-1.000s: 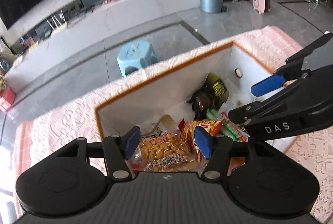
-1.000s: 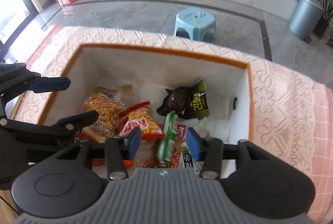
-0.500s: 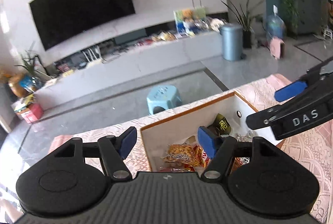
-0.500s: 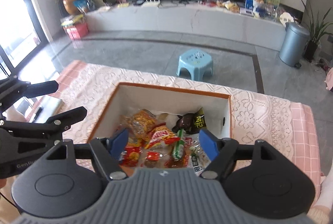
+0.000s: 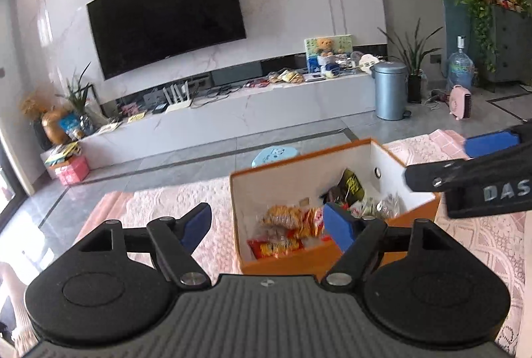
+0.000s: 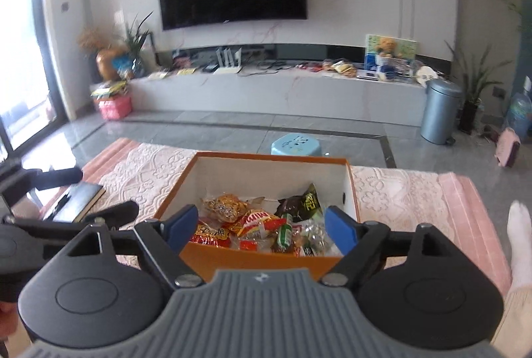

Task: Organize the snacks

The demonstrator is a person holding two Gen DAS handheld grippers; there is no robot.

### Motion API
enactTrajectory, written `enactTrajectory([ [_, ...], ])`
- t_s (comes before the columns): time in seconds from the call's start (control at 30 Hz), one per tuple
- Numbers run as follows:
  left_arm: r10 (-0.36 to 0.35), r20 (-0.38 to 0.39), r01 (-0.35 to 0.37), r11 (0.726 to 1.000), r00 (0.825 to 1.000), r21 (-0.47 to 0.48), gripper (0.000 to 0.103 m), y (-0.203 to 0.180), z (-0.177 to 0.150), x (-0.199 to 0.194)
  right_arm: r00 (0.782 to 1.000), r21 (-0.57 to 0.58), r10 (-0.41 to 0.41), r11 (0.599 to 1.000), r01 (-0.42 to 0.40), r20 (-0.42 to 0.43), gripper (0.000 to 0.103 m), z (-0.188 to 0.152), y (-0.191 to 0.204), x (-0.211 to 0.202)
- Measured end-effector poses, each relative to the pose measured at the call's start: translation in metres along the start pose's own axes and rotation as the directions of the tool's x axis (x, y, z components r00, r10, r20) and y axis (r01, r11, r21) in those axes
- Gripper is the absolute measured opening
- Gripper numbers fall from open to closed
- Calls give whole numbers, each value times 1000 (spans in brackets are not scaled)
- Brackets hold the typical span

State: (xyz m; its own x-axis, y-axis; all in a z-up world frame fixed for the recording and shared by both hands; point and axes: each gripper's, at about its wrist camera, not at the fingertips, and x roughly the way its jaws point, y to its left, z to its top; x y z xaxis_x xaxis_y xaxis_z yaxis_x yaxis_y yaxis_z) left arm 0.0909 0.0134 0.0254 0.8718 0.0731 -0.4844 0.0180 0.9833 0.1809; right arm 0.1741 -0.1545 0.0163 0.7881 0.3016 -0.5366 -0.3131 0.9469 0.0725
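An orange box (image 6: 353, 191) with white inner walls stands on a pink lace cloth (image 6: 139, 172). It holds several snack packets: an orange crispy bag (image 6: 226, 204), red packets (image 6: 212, 235), a green stick pack (image 6: 284, 230) and a dark packet (image 6: 299, 203). The box also shows in the left wrist view (image 5: 289, 261). My left gripper (image 5: 267, 226) is open and empty, above the box's near left corner. My right gripper (image 6: 259, 226) is open and empty, above the box's near edge. The right gripper also shows at the right of the left wrist view (image 5: 465, 162).
A dark book or tablet (image 6: 78, 201) lies on the cloth left of the box. A blue stool (image 6: 296, 143) stands on the floor beyond the table. A grey bin (image 6: 440, 112) and a TV bench (image 6: 266, 92) are farther back. A person's socked foot (image 6: 520, 241) is at the right.
Both grippers have risen and pulled back from inside the box to above its near edge. The views tilted up to show the room. Both stay open and empty.
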Motion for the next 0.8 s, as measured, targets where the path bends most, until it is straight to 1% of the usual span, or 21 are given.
enactTrajectory([
  [0.13,32,-31,-33,999,999,-15,90,-1,-22,3,1000,62,-25,998,25,6,81,-30,-8,-4],
  [0.23,42,-46,-43,999,998,-28,90,1,-31,8,999,85,-41,996,41,-1,81,-48,-12,0],
  [0.33,35,-62,-39,998,997,-52,90,2,-35,15,999,74,-42,996,42,6,80,-61,-9,9],
  [0.43,47,-68,-51,997,997,-51,90,0,-46,19,999,44,-40,998,39,27,80,-74,-2,17],
  [0.57,59,-109,-66,996,992,-63,90,0,-61,34,996,16,-75,997,74,57,80,-86,-2,32],
  [0.7,54,-156,-64,996,986,-63,90,-3,-70,48,995,42,-89,995,87,52,80,-94,-12,46],
  [0.8,50,-176,-61,996,983,-58,90,-6,-74,54,994,50,-96,994,93,48,80,-99,-17,54],
])
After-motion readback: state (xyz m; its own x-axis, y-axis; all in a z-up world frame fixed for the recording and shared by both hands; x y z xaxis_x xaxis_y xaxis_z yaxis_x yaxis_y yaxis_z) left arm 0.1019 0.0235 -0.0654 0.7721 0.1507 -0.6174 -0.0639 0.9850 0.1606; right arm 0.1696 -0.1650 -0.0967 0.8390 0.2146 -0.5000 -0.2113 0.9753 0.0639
